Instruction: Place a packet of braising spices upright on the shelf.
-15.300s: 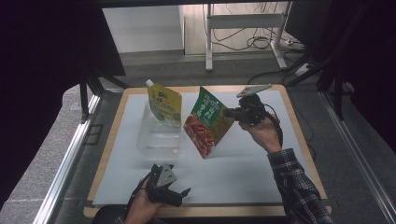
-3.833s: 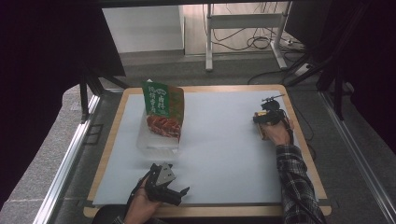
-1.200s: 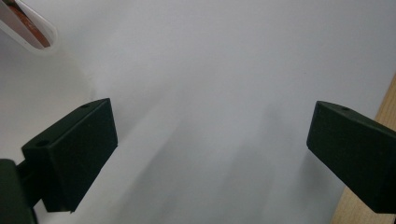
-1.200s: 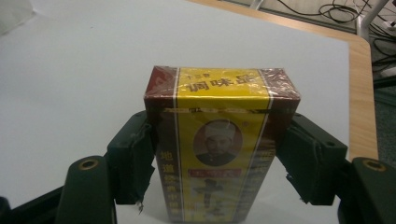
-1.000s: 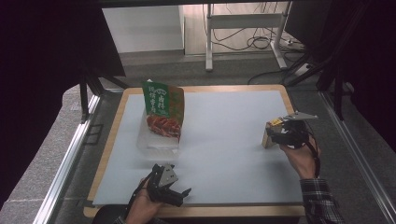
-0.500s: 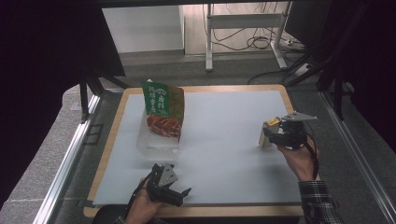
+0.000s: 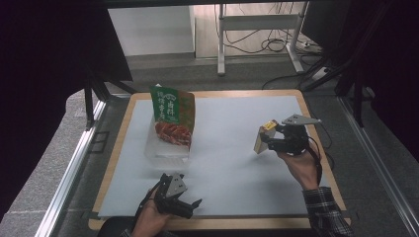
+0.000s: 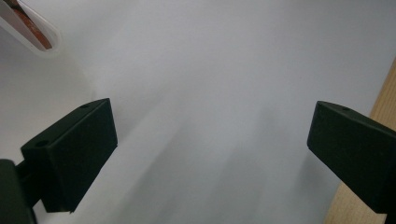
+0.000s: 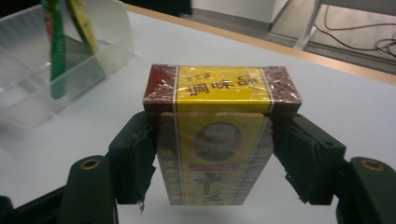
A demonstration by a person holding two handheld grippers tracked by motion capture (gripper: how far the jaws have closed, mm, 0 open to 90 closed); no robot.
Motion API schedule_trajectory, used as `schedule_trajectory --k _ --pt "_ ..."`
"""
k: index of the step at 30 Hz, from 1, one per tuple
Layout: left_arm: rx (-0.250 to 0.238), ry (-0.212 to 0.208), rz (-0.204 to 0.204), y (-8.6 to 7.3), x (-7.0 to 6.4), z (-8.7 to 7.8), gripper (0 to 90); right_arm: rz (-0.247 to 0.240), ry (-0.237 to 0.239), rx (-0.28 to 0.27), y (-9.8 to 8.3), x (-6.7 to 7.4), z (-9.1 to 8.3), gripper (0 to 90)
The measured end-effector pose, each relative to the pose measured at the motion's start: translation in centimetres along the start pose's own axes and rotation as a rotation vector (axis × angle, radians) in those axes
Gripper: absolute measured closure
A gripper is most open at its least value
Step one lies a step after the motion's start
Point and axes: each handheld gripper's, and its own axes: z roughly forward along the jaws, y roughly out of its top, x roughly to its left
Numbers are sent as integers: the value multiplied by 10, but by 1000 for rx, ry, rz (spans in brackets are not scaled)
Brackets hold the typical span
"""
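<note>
Left gripper [image 7: 190,205] idles low at the bottom of the frame, jaws spread, nothing between them. Clear bin [image 7: 165,150] at centre-left holds upright pouches [image 7: 173,116]. At right, the right gripper [image 7: 267,141] grips a yellow box [image 9: 219,140] above the tabletop [image 7: 227,163]. Judged step: carrying. Next: travel left over the bin, lower, then release.

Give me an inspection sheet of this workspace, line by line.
Surface: white mat on a wood-edged table.
Job's things: yellow and maroon box held off the mat; clear bin with upright pouches.
Clutter: nothing seen.
Grippers: right gripper clamps the box's sides; left gripper open, empty, near the front edge.
Cables: floor cables beyond the table.
Surroundings: metal frame legs, dark curtains.
</note>
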Motion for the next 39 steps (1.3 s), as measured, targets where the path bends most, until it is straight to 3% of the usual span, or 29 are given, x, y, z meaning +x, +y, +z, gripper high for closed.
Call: schedule_trajectory --k 13,39 --pt "-20 8 -32 -7 3 -16 10 -56 138 -18 22 44 24 319" --pt "1 0 -15 -11 -2 -16 11 -110 250 -24 50 85 46 318"
